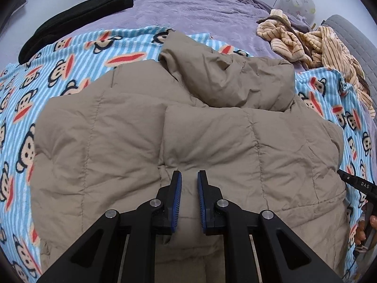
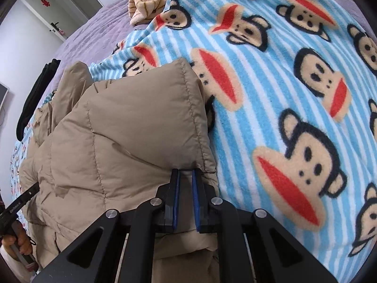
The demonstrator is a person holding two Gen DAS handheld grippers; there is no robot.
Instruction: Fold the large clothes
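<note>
Pinching jacket [image 2: 132, 127] edge — right tongs [image 2: 185, 176]; left tongs [image 1: 189, 176] hover above.

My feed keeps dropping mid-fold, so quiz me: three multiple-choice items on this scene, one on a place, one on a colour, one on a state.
1. Where does the black folded garment lie?
A. On the purple bedspread, beyond the monkey-print blanket
B. On top of the jacket
C. In the left gripper

2. What colour is the puffer jacket?
A. Navy
B. Khaki beige
C. Red

3. What is the right gripper doing?
A. Hanging over bare blanket
B. Gripping the striped plush clothing
C. Holding jacket fabric between its fingers

Answers: 1 A, it sits far left on the purple cover. 2 B, beige quilted fabric fills both views. 3 C, a jacket fold runs between the blue pads, while the left gripper stands open above the jacket.
</note>
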